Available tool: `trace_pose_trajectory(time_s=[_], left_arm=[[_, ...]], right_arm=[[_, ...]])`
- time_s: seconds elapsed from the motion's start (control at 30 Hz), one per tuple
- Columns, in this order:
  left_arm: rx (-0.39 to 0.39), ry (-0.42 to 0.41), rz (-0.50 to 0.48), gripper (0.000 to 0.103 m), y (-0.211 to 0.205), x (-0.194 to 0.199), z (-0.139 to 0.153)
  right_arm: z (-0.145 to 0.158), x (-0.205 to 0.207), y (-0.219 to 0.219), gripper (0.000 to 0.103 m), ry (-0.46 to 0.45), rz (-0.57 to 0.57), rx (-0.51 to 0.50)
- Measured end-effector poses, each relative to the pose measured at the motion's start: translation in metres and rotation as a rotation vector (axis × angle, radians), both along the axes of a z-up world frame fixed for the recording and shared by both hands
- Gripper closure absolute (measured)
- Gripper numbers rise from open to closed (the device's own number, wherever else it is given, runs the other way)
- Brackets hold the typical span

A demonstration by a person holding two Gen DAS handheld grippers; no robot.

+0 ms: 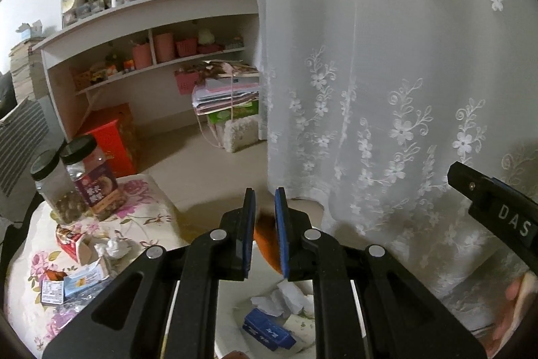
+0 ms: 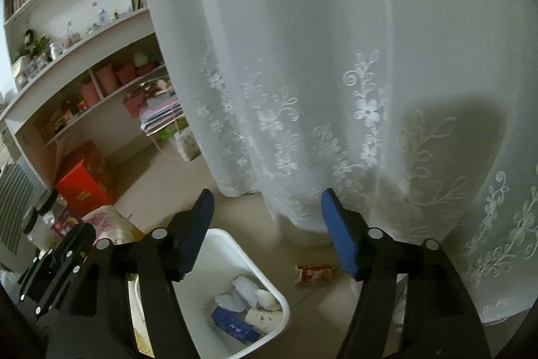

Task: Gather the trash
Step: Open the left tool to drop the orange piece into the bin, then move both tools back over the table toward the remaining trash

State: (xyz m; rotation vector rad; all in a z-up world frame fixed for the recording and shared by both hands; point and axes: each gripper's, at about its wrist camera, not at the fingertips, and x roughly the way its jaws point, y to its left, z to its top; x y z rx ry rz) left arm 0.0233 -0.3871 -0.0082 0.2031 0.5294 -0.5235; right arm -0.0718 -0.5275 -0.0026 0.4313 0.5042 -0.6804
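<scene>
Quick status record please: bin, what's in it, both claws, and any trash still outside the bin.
bin: white bin, open, below both claws
bin contents: crumpled white paper, blue box
left claw: jaws slightly apart, nothing between them
right claw: open, empty
trash on floor: red packet beside the bin, near the curtain
trash on table: wrappers and cartons on the floral cloth

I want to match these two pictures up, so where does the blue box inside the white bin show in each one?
Left wrist: blue box at bottom centre, between the gripper's arms.
Right wrist: blue box lower centre-left, inside the white bin.
Shared landmark: red carton under the shelves.
</scene>
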Motion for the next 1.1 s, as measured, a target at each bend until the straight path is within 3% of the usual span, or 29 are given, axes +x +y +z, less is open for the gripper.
trace_pose_trajectory(time_s=[0.03, 0.07, 0.1, 0.33, 0.4, 0.7, 1.1], left_arm=[[-0.001, 0.005, -0.002, 0.072, -0.001, 0.001, -0.001], [-0.007, 0.015, -0.006, 0.054, -0.002, 0.002, -0.001], [-0.014, 0.022, -0.004, 0.051, -0.001, 0.003, -0.001], [-0.005, 0.016, 0.026, 0.049, 0.008, 0.007, 0.002], [-0.008, 0.01, 0.039, 0.044, 0.015, 0.009, 0.004], [-0.044, -0.056, 0.134, 0.024, 0.06, 0.015, 0.025], [-0.052, -0.085, 0.274, 0.019, 0.142, 0.039, 0.035]], right_arm=[[0.0, -0.002, -0.001, 0.027, -0.003, -0.019, -0.003], [0.001, -0.005, -0.003, 0.025, -0.008, -0.034, -0.005], [0.001, -0.006, -0.003, 0.022, -0.011, -0.041, -0.006], [0.005, -0.007, 0.003, 0.009, -0.018, -0.083, -0.047], [0.007, -0.005, 0.008, 0.007, -0.016, -0.091, -0.071], [0.014, 0.019, 0.053, 0.007, 0.036, -0.087, -0.172], [0.018, 0.064, 0.127, 0.007, 0.034, 0.031, -0.217]])
